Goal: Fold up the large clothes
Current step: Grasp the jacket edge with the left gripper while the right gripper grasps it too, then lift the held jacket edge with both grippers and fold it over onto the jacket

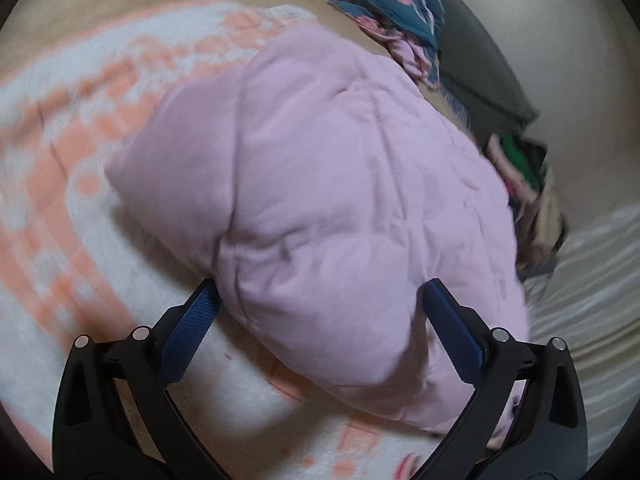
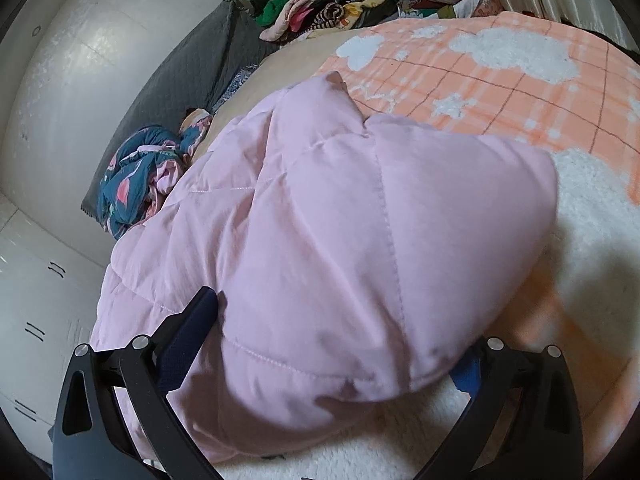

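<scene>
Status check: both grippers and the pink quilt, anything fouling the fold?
Left gripper and right gripper open, each straddling bunched pink quilt. Quilt partly folded on orange blanket. Blue patterned garment touching its far edge.

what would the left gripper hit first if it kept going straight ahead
The pink quilted garment. Its padded bulk already sits between the left gripper's open fingers, so it would press in almost at once; the depth behind is unclear.

Soft, even indoor light; fisheye views with dark rounded corners.

The left wrist view is motion-smeared: the orange-and-white fleece blanket point(image 1: 80, 152) streaks and the puffy pink quilted garment point(image 1: 320, 184) looks soft. The right wrist view is sharper, stitching visible on the garment point(image 2: 340, 240), which casts a broad shadow on the blanket point(image 2: 560, 280). Pale glare sits on the glossy white wall point(image 2: 80, 80). Straight lines bow near the edges.
</scene>
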Available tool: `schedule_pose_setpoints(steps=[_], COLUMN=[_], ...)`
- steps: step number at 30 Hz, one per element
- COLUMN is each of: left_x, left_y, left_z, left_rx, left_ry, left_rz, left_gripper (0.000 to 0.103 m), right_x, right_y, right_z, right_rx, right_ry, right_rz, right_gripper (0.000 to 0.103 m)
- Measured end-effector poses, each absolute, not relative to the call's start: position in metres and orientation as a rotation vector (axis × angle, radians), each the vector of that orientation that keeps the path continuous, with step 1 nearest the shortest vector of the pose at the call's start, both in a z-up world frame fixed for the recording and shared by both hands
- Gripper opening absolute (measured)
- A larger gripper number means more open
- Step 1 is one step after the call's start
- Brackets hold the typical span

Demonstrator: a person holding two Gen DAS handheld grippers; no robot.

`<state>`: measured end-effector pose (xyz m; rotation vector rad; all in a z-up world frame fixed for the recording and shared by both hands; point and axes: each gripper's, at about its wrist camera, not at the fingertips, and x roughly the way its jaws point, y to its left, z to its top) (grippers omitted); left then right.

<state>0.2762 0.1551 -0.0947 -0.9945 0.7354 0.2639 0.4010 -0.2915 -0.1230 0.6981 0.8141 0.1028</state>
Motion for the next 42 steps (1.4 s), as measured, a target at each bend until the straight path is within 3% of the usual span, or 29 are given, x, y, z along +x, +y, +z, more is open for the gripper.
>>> schedule_pose_setpoints(steps=[2, 11, 14, 16, 18, 21, 23, 33, 42], left_x=[0.269, 0.294, 0.297, 0.295, 0.295, 0.296, 0.295, 0.295, 0.267], left_y=[0.159, 0.177, 0.178, 0.176, 0.172, 0.161, 0.152, 0.134, 0.120], left_z=[-0.114, -0.116, -0.113, -0.108, -0.098, -0.078, -0.066, -0.029, 0.008], left_rx=[-1.136, -1.147, -1.117, -1.083, -1.015, -0.872, -0.804, -0.598, -0.503], left_ry=[0.700, 0.676, 0.669, 0.654, 0.650, 0.682, 0.687, 0.678, 0.606], left_rz=[0.228, 0.102, 0.087, 0.093, 0.108, 0.139, 0.158, 0.169, 0.148], left_gripper=[0.095, 0.095, 0.094, 0.084, 0.067, 0.047, 0.041, 0.029, 0.027], right_x=[0.402, 0.407, 0.407, 0.405, 0.402, 0.400, 0.398, 0.384, 0.341], right_y=[-0.291, -0.288, -0.286, -0.280, -0.273, -0.262, -0.256, -0.227, -0.222], right_z=[-0.124, -0.123, -0.118, -0.112, -0.102, -0.090, -0.083, -0.052, -0.002], right_rx=[0.698, 0.670, 0.639, 0.590, 0.526, 0.423, 0.355, 0.067, -0.032], right_ry=[0.807, 0.803, 0.800, 0.786, 0.765, 0.748, 0.738, 0.668, 0.546], right_rz=[0.103, 0.112, 0.130, 0.144, 0.163, 0.175, 0.178, 0.184, 0.246], right_gripper=[0.099, 0.098, 0.087, 0.074, 0.056, 0.044, 0.040, 0.031, 0.029])
